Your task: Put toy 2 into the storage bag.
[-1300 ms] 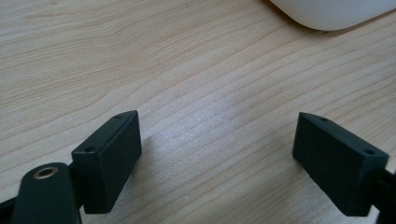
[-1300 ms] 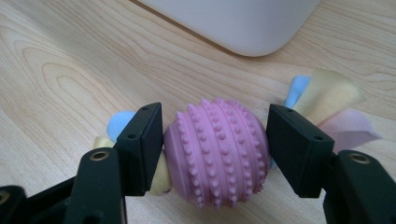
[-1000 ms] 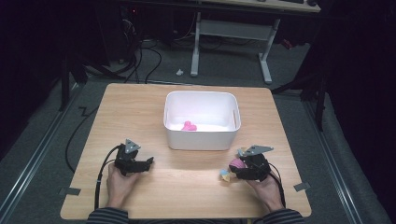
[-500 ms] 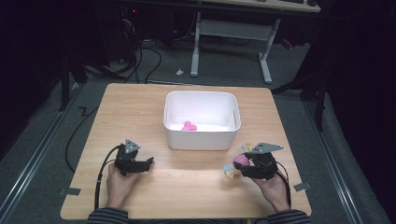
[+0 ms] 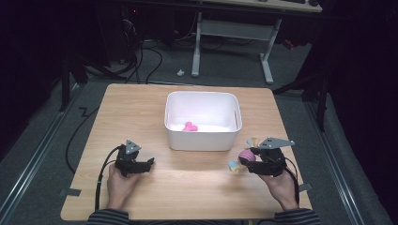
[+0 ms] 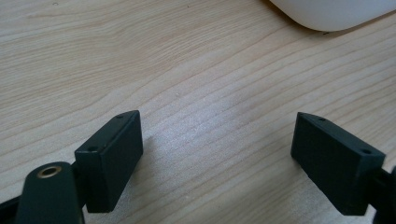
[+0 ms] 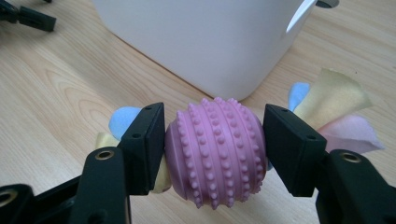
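My right gripper [image 7: 214, 140] is shut on a pink knobbly ball toy [image 7: 215, 156] with pastel fabric tails, pads pressing both its sides. In the high view that gripper [image 5: 248, 158] holds the toy [image 5: 247, 156] off the table at the front right, near the white bin [image 5: 234, 123]. A small pink thing [image 5: 189, 127] lies inside the bin. My left gripper [image 5: 149, 163] rests at the front left with its jaws wide apart; in the left gripper view [image 6: 217, 156] only bare wood lies between them.
The white bin's corner [image 6: 327, 14] sits ahead of the left gripper, and its wall [image 7: 205, 42] stands just behind the held toy. Beyond the wooden table [image 5: 141, 108] are dark floor, cables and a desk frame [image 5: 230, 33].
The right gripper has risen with the pink toy and shifted slightly right. The left gripper has stayed where it was.
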Available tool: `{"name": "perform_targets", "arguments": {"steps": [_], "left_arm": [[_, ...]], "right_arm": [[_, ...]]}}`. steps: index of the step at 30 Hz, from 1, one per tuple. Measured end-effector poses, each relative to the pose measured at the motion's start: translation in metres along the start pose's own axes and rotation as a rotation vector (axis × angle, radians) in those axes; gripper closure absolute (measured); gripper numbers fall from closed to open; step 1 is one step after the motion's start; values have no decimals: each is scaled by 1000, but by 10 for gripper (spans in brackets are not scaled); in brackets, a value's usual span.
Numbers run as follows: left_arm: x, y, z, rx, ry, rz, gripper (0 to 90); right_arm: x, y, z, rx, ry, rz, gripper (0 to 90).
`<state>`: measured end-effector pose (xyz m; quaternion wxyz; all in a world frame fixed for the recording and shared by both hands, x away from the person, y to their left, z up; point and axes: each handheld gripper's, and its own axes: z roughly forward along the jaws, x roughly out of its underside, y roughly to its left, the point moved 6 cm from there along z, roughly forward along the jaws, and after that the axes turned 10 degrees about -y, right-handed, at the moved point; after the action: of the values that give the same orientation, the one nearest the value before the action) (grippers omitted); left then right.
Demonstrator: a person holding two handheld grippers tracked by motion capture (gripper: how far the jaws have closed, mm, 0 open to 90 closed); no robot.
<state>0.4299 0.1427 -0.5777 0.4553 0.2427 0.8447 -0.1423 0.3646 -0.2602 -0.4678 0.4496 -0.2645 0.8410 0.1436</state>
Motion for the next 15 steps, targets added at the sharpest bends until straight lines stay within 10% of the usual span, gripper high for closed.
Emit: {"name": "perform_targets", "arguments": {"steps": [15], "left_arm": [[0,0,0,-3,-2,1,176]], "right_arm": [[-40,-7,-23,-7,-73,-10,412]]}}
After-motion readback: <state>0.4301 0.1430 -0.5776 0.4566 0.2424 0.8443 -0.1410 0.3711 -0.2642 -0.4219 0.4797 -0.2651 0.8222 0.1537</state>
